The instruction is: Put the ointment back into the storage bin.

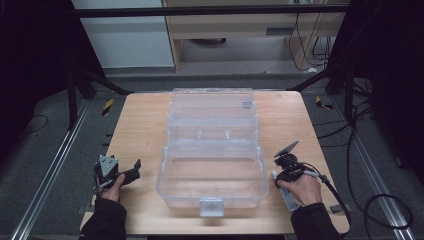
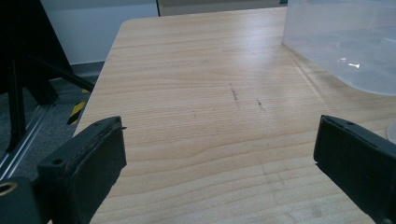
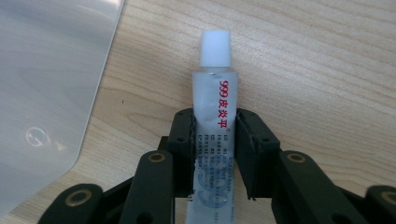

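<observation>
Matt wood table [image 2: 201, 116], clear plastic box [image 1: 210, 180]

A lab-like recording bay: a pale wooden counter [image 1: 140, 130] ringed by black curtains [image 1: 30, 60], aluminium floor rails [image 1: 47, 175], loose black cables [image 1: 360, 125] and hazard-striped tape [image 1: 107, 106].

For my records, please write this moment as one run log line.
right gripper: shut on ointment tube | left gripper: open, empty | clear box: open

Clear plastic box [image 1: 210, 175], lid open, mid wooden table [image 1: 145, 125]; cables [image 1: 385, 200] on floor.
</observation>
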Tool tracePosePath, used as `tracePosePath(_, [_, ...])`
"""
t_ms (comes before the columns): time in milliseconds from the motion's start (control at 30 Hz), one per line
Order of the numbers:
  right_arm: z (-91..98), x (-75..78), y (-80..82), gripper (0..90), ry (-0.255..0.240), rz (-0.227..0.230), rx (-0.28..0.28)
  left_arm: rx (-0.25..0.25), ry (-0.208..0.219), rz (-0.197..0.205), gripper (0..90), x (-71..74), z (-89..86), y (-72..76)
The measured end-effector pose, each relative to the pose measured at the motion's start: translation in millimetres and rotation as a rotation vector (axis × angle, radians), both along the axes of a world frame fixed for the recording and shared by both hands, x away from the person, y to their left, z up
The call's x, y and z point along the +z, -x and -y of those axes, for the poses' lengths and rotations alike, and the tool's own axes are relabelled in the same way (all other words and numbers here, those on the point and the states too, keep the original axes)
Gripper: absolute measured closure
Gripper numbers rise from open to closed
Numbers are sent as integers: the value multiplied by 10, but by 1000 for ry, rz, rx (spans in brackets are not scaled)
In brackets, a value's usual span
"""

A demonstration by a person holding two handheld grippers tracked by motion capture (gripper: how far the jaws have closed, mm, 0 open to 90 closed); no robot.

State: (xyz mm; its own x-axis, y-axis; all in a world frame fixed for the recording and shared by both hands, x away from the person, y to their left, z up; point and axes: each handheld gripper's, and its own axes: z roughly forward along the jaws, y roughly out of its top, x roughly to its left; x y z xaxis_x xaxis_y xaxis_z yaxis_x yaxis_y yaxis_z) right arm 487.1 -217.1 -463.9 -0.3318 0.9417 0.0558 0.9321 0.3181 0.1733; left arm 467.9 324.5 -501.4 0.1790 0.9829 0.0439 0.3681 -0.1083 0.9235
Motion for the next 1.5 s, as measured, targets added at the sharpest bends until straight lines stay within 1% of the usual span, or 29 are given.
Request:
tracePosePath(300, [-2,1,1,700,9,-6,13,-2,-1,-1,18,0,1,0])
tracePosePath(333, [2,4,2,700,15,-9,21,-2,-1,-1,18,0,1,-1])
tracePosePath(433, [10,16,5,700,19,-6,24,-2,-1,-1,18,0,1,-1])
tracePosePath(467, [35,58,15,701,12,6,34,-2,-3,-1,18,0,2,-1])
tracePosePath(500, [47,77,21,701,5,8,35,-3,-3,-1,18,0,2,-1])
tracePosePath(567, [87,123,36,701,-14,26,38,-2,-3,-2,18,1,2,-2])
tracePosePath(600, [112,147,43,700,-18,38,47,-1,-3,-2,18,0,2,-1])
tracePosePath(633, [112,147,43,700,-18,38,47,-1,-3,-2,18,0,2,-1])
tracePosePath(667, [155,197,67,701,-29,51,50,0,-5,-3,18,1,3,-2])
tracePosePath(733, [186,231,86,701,-41,65,56,0,-6,-3,18,1,4,-2])
tracePosePath(800, [219,266,100,701,-49,81,63,-1,-7,-3,18,1,5,-2])
tracePosePath(833, [219,266,100,701,-49,81,63,-1,-7,-3,18,1,5,-2])
tracePosePath(867, [237,302,115,700,-46,96,73,-1,-8,-2,18,1,6,-3])
tracePosePath(933, [242,323,119,701,-48,100,79,-1,-9,-2,18,1,7,-4])
tracePosePath(1000, [248,394,140,701,-65,119,102,-1,-8,-2,18,1,6,-5])
tracePosePath(1100, [261,471,155,701,-77,138,124,-2,-7,-2,18,1,5,-5])
tracePosePath(1133, [265,502,159,701,-79,144,126,-3,-8,-2,18,1,6,-5])
tracePosePath(1167, [265,502,159,701,-79,144,126,-3,-8,-2,18,1,6,-5])
tracePosePath(1200, [277,566,162,700,-82,160,137,-5,-8,0,18,1,7,-4])
tracePosePath(1267, [284,624,166,701,-89,187,156,-6,-7,0,18,0,6,-4])
tracePosePath(1333, [282,685,175,701,-98,198,159,-6,-7,-1,18,1,4,-5])
tracePosePath(1367, [285,711,176,701,-101,207,170,-6,-6,0,18,1,4,-5])
tracePosePath(1433, [283,740,179,701,-102,216,177,-6,-6,0,18,1,5,-4])
tracePosePath(1467, [282,809,189,701,-110,236,190,-6,-7,0,18,1,5,-4])
tracePosePath(1500, [285,830,191,701,-112,248,202,-7,-6,0,18,0,6,-4])
